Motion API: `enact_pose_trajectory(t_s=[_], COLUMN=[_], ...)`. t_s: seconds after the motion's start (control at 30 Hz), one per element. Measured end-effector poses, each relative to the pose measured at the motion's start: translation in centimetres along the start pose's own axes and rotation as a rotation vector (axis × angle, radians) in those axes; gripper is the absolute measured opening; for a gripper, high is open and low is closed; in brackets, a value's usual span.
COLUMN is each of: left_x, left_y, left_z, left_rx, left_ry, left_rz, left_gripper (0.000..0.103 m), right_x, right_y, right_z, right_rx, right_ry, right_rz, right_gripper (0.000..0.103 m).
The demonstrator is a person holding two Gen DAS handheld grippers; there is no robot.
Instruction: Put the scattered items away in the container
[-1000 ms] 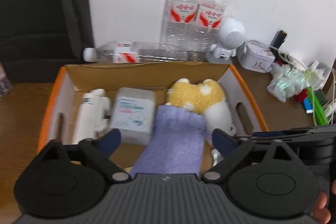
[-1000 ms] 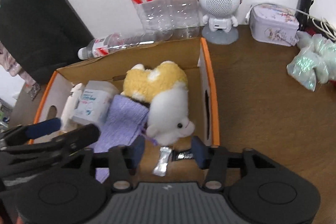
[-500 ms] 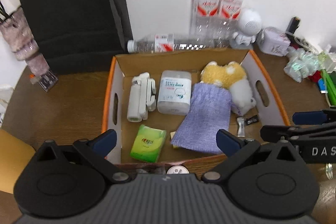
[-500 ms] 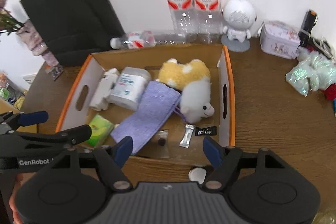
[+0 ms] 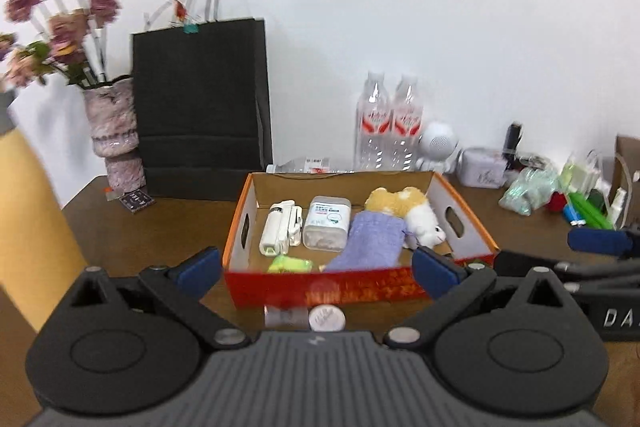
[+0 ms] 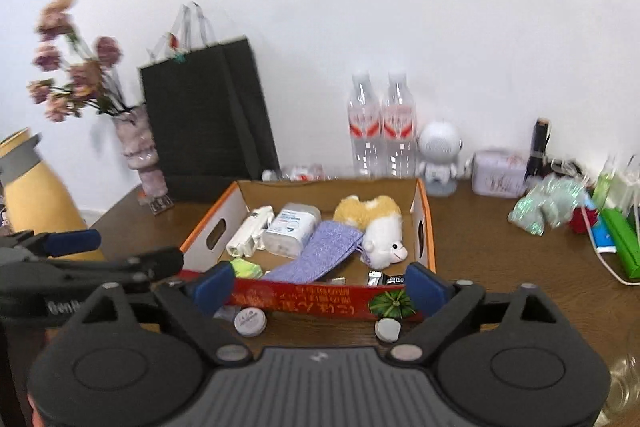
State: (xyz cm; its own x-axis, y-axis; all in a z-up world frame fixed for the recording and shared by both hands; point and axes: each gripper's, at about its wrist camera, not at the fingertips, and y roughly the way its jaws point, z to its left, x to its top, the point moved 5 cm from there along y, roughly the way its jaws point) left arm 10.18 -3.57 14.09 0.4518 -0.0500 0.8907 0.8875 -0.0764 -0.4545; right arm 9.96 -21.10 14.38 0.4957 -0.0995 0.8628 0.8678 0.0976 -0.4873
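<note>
On the brown wooden table [image 5: 160, 227], beyond both pairs of fingertips, a cardboard box [image 5: 360, 287] with orange rims and a red near wall is seen. No contact with either gripper is shown. Inside it a white bottle-like item [image 5: 276, 229] lies at the left, a clear wipes tub [image 5: 326, 223] just right of it, a lilac cloth [image 5: 370, 243] draped toward the near wall, and a yellow-and-white plush toy [image 5: 408, 215] at the far right, touching the cloth. A green packet [image 5: 290, 263] is tucked against the near wall. Small sachets [image 6: 384, 279] are visible at the near right corner in the right wrist view. Two round white caps [image 6: 250, 321] lie on the table just in front of the box, outside it.

The left gripper [image 5: 318, 269] is held level with the near wall, its blue pads spread wide and nothing caught between them. The right gripper [image 6: 318, 285] is likewise held before the box; its jaws have just been opening and now stand wide apart, with nothing held. Both grippers are pointed somewhat downward toward the box, side by side.

Behind the box two upright water bottles [image 5: 388, 123], a black paper bag [image 5: 200, 99] and a vase of dried flowers [image 5: 116, 131] are set against the wall.
</note>
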Motion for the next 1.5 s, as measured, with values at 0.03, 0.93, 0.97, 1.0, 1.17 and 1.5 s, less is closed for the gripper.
enact_pose_trajectory(t_s=[0.03,0.93,0.97,1.0,1.17,1.5], left_x=[-1.5,-17.9,-17.9,-17.9,-17.9,-17.9], left_y=[-0.9,-0.6,-0.6,-0.6,-0.5,-0.5], left_z=[-0.1,0.9,0.9,0.9,0.9,0.9], left_rx=[0.006,0.025,0.025,0.026,0.025,0.027], left_ry=[0.017,-0.014,-0.015,-0.016,-0.017,-0.018], left_rz=[-0.021,0.228,0.229,0.229,0.23,0.23], left_gripper=[0.103,0.103,0.103,0.103,0.103,0.103], right_x=[-1.4,-19.1,-19.2,-19.2,-19.2,-19.2], right_y=[-0.7,-0.1,0.0,0.0,0.2,0.3], right_z=[0.2,1.3,1.2,1.3,1.3,1.4], right_rx=[-0.003,-0.086,-0.086,-0.091,-0.096,-0.096], right_ry=[-0.01,-0.049,-0.047,-0.053,-0.061,-0.062], right_rz=[-0.03,0.162,0.169,0.174,0.18,0.181], right_gripper=[0.1,0.103,0.103,0.103,0.103,0.103])
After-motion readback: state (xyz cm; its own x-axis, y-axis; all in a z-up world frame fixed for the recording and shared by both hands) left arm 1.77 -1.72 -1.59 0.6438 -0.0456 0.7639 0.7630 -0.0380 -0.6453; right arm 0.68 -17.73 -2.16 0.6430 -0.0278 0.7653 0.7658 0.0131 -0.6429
